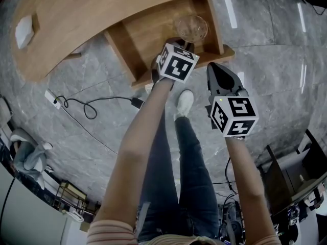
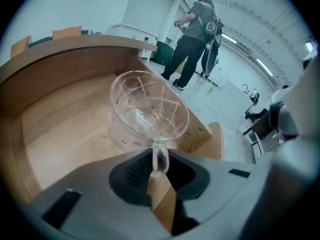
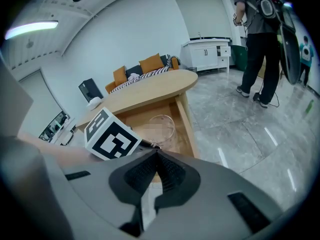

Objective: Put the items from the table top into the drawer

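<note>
**Item: clear, bowl-shaped glass with a cut pattern** [image 2: 147, 114]. Located over the open light-wood drawer [image 2: 65, 129], within its walls in the head view. Contact with the drawer floor cannot be confirmed.

**Hold:** the left hand-held gripper [image 2: 159, 168] is clenched on a narrow glass part below the bowl (stem or handle, not distinguishable). The bowl projects beyond the jaws.

**Idle tool:** the right hand-held gripper [image 3: 157, 156] is closed with nothing between its jaws. It is held to the side, above the grey marble floor [image 1: 102, 131].

**Surroundings:** the drawer is pulled out from under the oval wooden bench [image 1: 76, 14].

**Handling advice (a judgement):**
- The glass should be lowered slowly until it is borne by the drawer floor, and the jaws parted only then. A thin, smooth grip point is likely to slip or pivot.
- The bowl should be kept clear of the drawer walls.
- A spot well inside is to be preferred, so that room is left for further items.
- The gripper is best withdrawn along its own line, so the glass is not tipped.
</note>
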`<state>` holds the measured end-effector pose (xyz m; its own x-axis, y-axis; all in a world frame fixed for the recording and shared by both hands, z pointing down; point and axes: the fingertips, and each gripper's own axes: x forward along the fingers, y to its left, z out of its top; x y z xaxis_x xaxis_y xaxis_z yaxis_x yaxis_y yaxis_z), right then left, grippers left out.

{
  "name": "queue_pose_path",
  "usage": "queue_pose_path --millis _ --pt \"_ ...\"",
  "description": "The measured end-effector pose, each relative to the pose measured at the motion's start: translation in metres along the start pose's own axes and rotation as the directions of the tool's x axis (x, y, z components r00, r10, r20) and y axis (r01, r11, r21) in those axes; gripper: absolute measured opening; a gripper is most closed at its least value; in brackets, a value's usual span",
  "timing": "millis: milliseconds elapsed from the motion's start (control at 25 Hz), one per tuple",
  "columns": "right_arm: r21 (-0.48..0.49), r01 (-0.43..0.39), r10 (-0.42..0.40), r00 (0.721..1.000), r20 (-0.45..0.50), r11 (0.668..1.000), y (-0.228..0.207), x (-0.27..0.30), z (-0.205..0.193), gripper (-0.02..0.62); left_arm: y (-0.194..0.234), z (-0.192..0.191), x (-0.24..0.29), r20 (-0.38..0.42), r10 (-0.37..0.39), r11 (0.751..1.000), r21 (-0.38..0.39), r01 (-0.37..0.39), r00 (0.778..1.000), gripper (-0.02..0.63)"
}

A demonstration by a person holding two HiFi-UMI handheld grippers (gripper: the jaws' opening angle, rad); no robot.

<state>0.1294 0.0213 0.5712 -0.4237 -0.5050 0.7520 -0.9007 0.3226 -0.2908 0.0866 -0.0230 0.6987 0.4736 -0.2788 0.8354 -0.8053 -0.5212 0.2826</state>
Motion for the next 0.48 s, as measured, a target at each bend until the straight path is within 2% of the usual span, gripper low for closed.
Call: queue_pose_path --millis 200,480 --pt "-0.001 0.002 -0.002 1.0 0.007 1.0 -0.0003 -0.0015 0.0024 0.009 -0.0051 -0.0006 -0.0002 -0.005 -0.012 1.0 -0.013 0.012 1.0 0.077" --pt "-0.003 0.005 -0.005 1.0 0.016 1.0 -0.0003 -0.0058 0.0051 0.009 -0.0059 -0.0053 -0.003 -0.017 0.013 1.0 -0.013 -0.013 1.0 0.112"
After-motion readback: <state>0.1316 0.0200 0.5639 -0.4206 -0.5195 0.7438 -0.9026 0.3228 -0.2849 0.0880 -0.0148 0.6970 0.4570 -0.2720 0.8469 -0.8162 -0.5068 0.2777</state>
